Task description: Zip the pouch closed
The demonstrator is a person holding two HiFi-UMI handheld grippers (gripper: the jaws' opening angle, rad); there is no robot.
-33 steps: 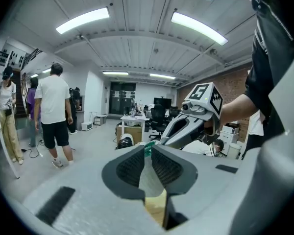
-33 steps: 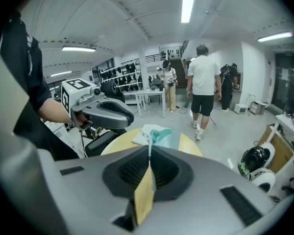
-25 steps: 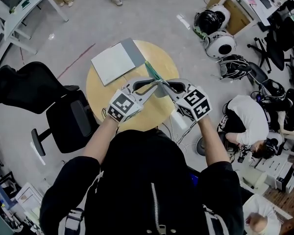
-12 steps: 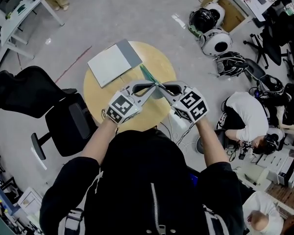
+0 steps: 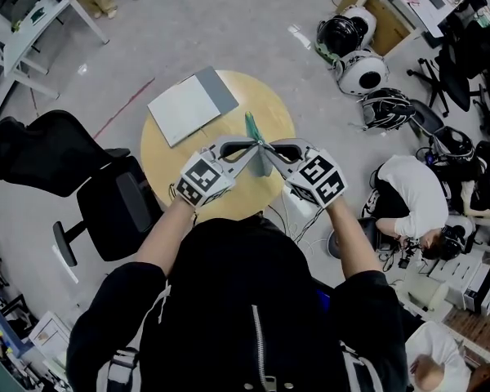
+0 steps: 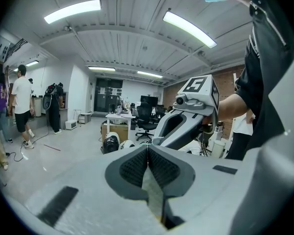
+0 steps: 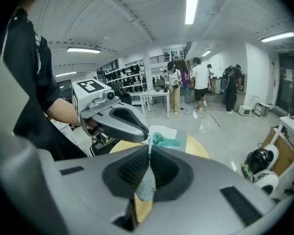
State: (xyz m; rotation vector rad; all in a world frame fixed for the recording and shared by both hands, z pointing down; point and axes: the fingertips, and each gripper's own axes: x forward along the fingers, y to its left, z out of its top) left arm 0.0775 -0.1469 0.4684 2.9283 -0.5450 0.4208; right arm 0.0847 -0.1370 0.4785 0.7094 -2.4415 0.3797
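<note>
Above the round wooden table (image 5: pixel 165 149), both grippers hold a teal pouch (image 5: pixel 251 127) in the air. My left gripper (image 5: pixel 256 144) and my right gripper (image 5: pixel 267 146) meet tip to tip over the table's right half. In the left gripper view the jaws (image 6: pixel 148 149) are shut on a thin pale edge of the pouch (image 6: pixel 155 196), with the right gripper (image 6: pixel 186 121) just beyond. The right gripper view shows its jaws (image 7: pixel 149 150) shut on the pouch's edge (image 7: pixel 147 185), with the teal pouch end (image 7: pixel 164 141) sticking out past them. The zipper's state is hidden.
A grey-and-white flat board (image 5: pixel 192 104) lies on the table's far left part. A black office chair (image 5: pixel 61 166) stands left of the table. Helmets (image 5: pixel 361 51) lie on the floor at the far right, and a person (image 5: pixel 408 198) crouches to the right.
Both grippers have stayed tip to tip with the pouch between them. The pouch's free teal end has swung from leaning left to standing more upright.
</note>
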